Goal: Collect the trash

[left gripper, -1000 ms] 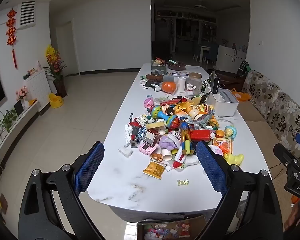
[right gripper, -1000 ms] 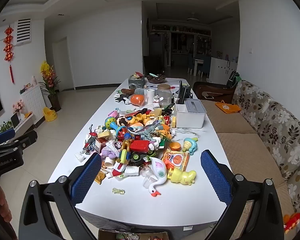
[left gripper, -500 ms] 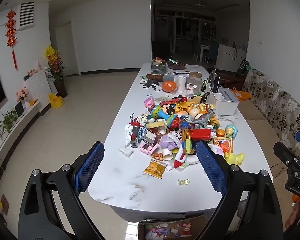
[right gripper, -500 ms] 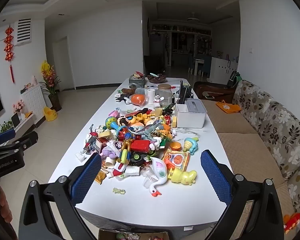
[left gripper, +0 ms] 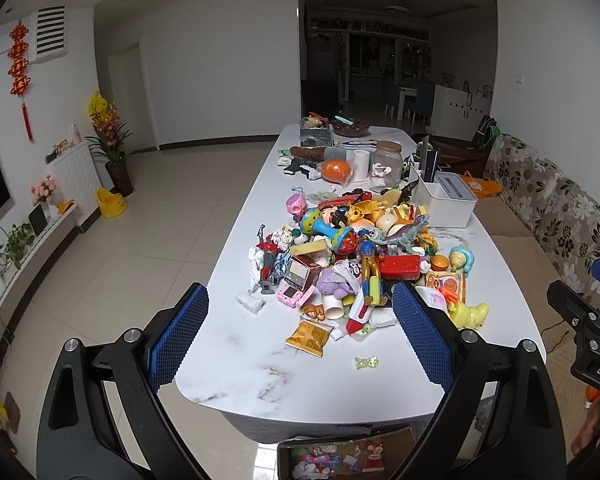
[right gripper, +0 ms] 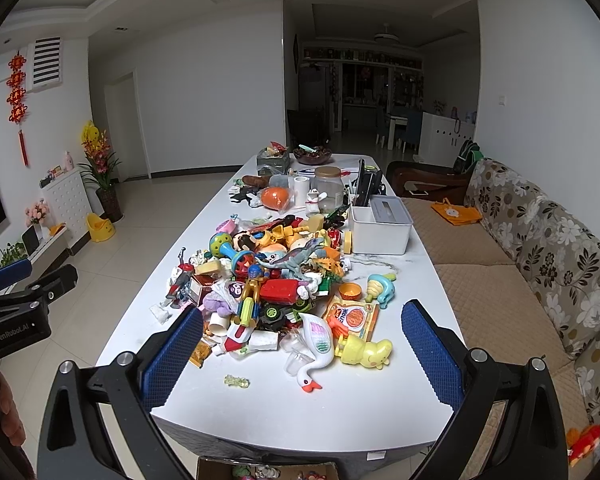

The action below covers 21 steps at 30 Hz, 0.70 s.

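Both grippers hover level, short of the white table's (left gripper: 260,376) near end, left gripper (left gripper: 300,334) and right gripper (right gripper: 302,352) spread wide, empty; a yellow snack wrapper (left gripper: 309,333) lies at the toy pile's (left gripper: 356,248) near edge

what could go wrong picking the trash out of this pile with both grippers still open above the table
1. The orange snack packet lies against the toy heap; closing on it could drag the white paper cup or neighbouring toys along.
2. The small yellow-green candy wrapper lies flat on the white marble table, so the fingers may slide over it.
3. Toys may be mistaken for trash: the yellow duck toy sits near the orange printed snack bag.
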Available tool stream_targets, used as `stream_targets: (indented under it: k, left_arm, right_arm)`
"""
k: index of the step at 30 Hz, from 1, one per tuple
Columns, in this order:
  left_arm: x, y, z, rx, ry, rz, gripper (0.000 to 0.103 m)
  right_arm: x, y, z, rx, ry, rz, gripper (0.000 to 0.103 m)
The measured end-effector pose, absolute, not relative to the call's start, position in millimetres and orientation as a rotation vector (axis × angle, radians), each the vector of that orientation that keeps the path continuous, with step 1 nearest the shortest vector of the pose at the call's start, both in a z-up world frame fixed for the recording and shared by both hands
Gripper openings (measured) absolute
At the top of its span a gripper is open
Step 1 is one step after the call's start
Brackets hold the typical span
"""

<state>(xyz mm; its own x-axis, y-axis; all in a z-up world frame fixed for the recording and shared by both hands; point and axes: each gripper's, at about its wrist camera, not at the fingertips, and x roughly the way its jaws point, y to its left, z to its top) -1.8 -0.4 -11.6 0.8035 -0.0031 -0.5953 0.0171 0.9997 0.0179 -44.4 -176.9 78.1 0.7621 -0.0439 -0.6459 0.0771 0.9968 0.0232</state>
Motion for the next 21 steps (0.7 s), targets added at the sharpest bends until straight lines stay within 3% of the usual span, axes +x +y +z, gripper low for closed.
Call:
stream_targets:
  k: [21]
  left_arm:
    - [-0.1,-4.1,-5.7,0.03,0.65,-0.009,0.091]
  right_arm:
    - [-43.7,-176.3,77.7,0.051,0.705,-0.065,0.098]
